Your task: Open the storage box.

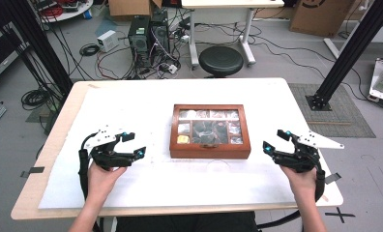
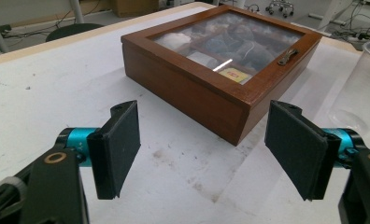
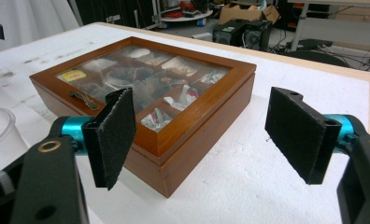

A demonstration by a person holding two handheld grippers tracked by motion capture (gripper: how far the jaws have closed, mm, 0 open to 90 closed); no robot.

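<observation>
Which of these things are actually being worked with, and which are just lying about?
In use:
wooden box, lid shut
left gripper, open
right gripper, open
clear cup, in front of the box (probably)

Lying about:
stool
computer towers
cardboard boxes

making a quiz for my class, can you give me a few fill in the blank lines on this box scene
1. The wooden box has a lid that is ____.
2. The left gripper and right gripper both have jaws that are ____.
3. Near the box's front stands a clear plastic ____.
4. The latch on the lid is made of ____.

Missing words: closed; open; cup; metal
</observation>
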